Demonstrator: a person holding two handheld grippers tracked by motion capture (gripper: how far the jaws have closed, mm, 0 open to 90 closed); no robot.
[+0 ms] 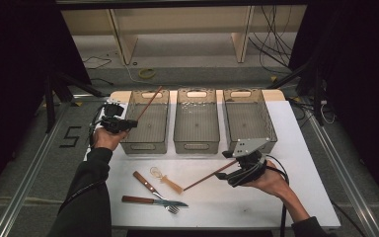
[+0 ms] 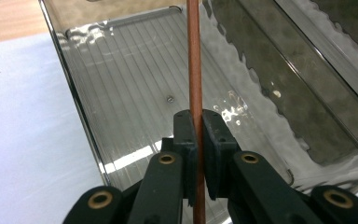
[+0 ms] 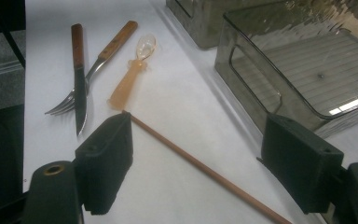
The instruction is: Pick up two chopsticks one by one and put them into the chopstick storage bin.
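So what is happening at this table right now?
A person works with a gripper in each hand. The left gripper is shut on a chopstick, holding it over the left bin of three smoky plastic ones. The right gripper is open around a second chopstick lying on the white table. A knife, a fork and a small clear spoon lie on the table.

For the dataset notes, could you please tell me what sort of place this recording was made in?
Probably a lab or studio recording bench, not a kitchen: a white table on a metal-framed floor, loose cables behind it, dark curtains at the sides, and three grey bins lined up beside laid-out cutlery.
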